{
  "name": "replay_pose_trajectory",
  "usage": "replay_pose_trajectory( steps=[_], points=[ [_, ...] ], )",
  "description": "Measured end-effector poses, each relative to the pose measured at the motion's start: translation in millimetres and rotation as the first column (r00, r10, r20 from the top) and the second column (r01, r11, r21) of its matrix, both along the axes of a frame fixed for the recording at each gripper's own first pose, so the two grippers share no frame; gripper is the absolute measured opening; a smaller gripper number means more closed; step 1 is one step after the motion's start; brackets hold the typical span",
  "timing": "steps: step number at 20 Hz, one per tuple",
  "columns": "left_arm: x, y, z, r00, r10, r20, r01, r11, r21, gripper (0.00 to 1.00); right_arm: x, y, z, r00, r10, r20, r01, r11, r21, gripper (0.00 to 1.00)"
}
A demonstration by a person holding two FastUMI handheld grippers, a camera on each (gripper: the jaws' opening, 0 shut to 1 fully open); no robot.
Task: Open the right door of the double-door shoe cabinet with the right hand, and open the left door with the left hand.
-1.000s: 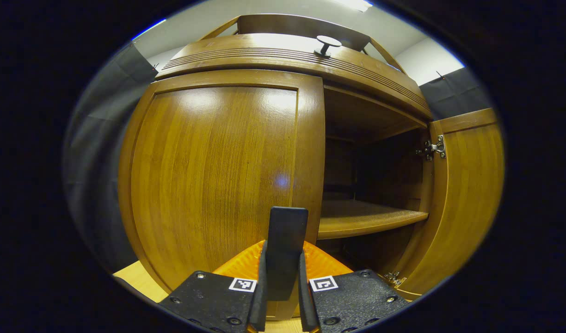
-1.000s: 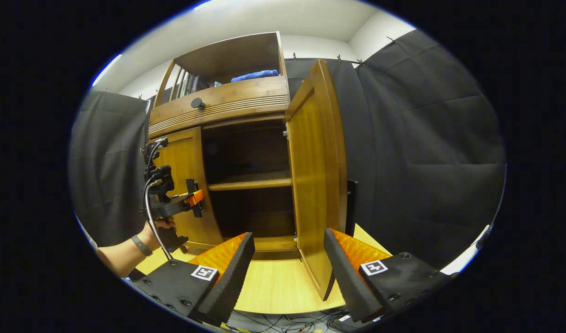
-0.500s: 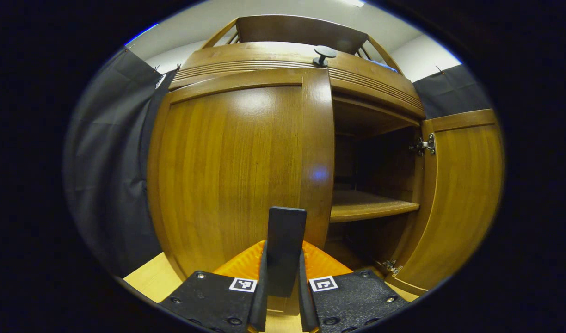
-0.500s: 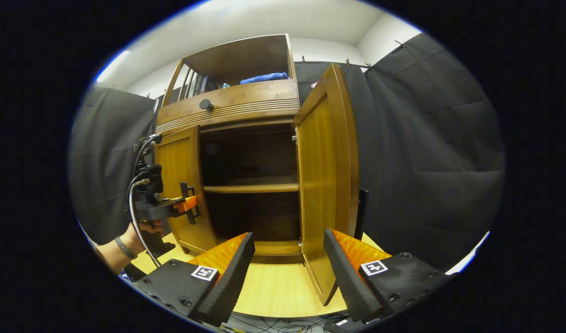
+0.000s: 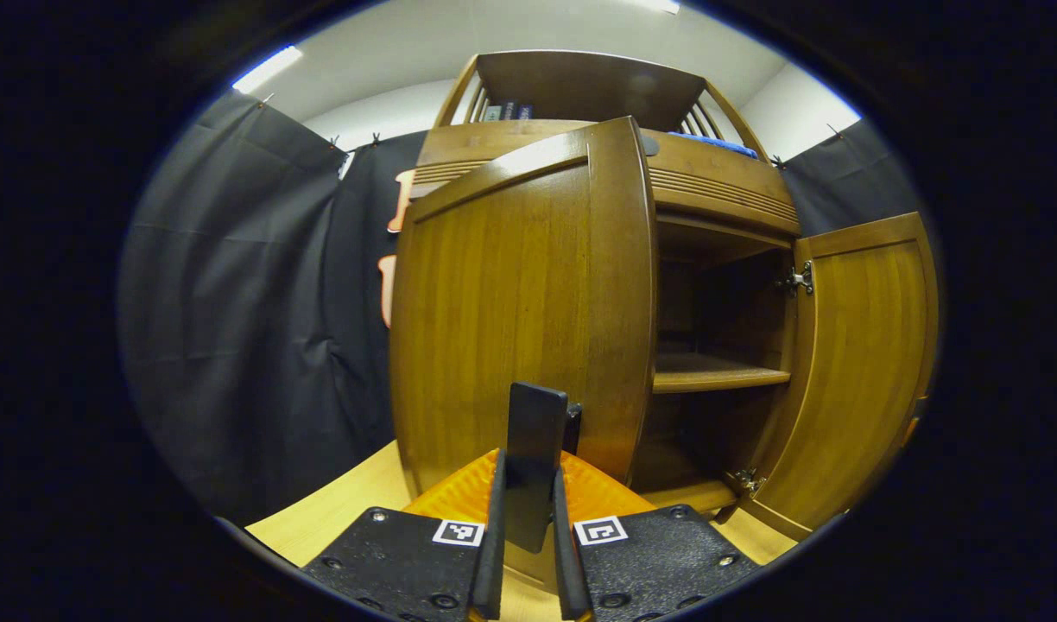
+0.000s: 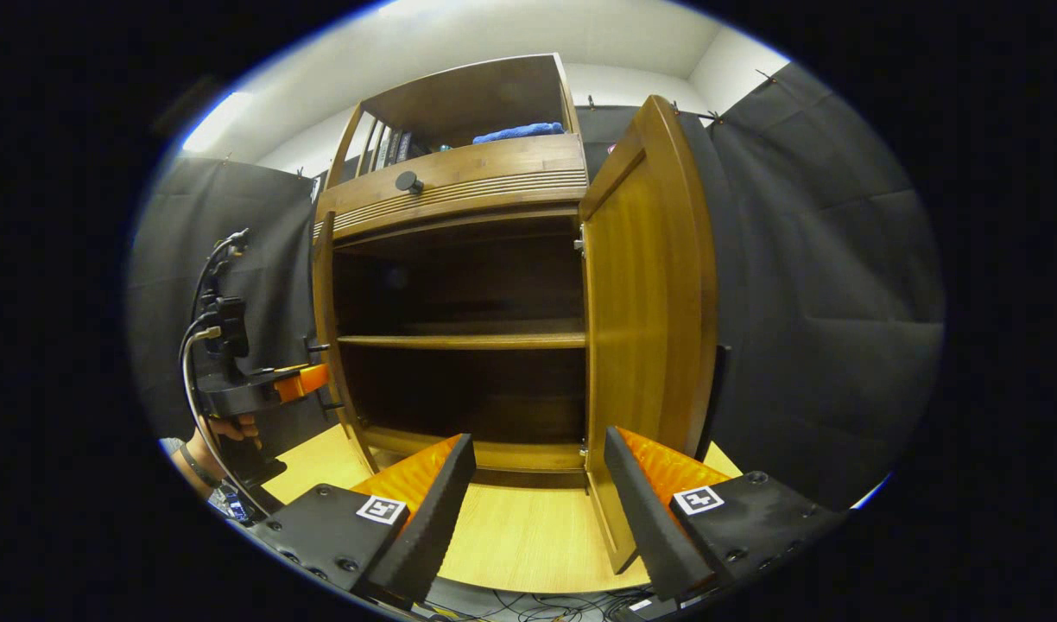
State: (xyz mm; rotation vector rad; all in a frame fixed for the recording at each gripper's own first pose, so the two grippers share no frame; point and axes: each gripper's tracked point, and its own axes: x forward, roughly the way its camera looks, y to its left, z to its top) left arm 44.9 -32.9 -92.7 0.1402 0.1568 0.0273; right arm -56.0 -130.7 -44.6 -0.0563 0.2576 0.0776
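The wooden shoe cabinet [image 6: 459, 199] stands with both doors swung out. In the left gripper view the left door [image 5: 528, 294] angles toward me, and its black bar handle [image 5: 537, 432] is pinched between the fingers of my left gripper [image 5: 528, 501]. From the right gripper view the left door [image 6: 325, 311] is seen edge-on, with the left gripper [image 6: 308, 380] and a hand [image 6: 226, 428] at its handle. My right gripper [image 6: 537, 510] is open and holds nothing, low in front of the right door [image 6: 649, 302], which stands wide open. The right door [image 5: 857, 371] also appears in the left gripper view.
Inside the cabinet is a bare shelf [image 6: 459, 341]. A drawer front with a dark knob [image 6: 408, 181] runs above the doors, and a blue cloth [image 6: 520, 132] lies on the top shelf. The cabinet stands on a light wooden platform [image 6: 528, 536]; cables [image 6: 537, 609] trail below its front edge.
The left door has swung outward from nearly closed to well open, pulled by the left gripper on its handle. The right gripper has stayed open near the right door.
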Motion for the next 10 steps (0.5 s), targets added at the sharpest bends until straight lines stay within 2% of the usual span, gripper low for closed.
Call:
replay_pose_trajectory(
  steps=[2, 3, 5, 7, 10],
  points=[
    [-12.9, 21.4, 8.8, 0.998, 0.061, 0.017, -0.062, 0.998, 0.019, 0.24, 3.6, 5.3, -1.5, 1.0, 0.021, -0.006, -0.021, 1.0, 0.006, 0.87],
    [-18.8, 30.6, 12.1, 0.996, 0.09, 0.027, -0.091, 0.995, 0.036, 0.24, 6.9, 9.1, -2.5, 0.999, 0.032, -0.008, -0.032, 0.999, 0.008, 0.97],
    [-31.6, 47.4, 15.4, 0.989, 0.142, 0.047, -0.145, 0.988, 0.061, 0.23, 8.3, 12.0, -7.6, 0.999, 0.051, -0.016, -0.051, 0.999, 0.01, 0.97],
    [-37.7, 57.6, 22.1, 0.987, 0.151, 0.063, -0.154, 0.987, 0.046, 0.21, 9.2, 14.6, -10.6, 0.998, 0.067, -0.019, -0.066, 0.998, 0.015, 0.97],
    [-41.0, 62.5, 26.5, 0.993, 0.1, 0.055, -0.1, 0.995, -0.011, 0.13, 10.0, 19.7, -14.3, 0.996, 0.088, -0.024, -0.087, 0.996, 0.026, 0.97]
  ],
)
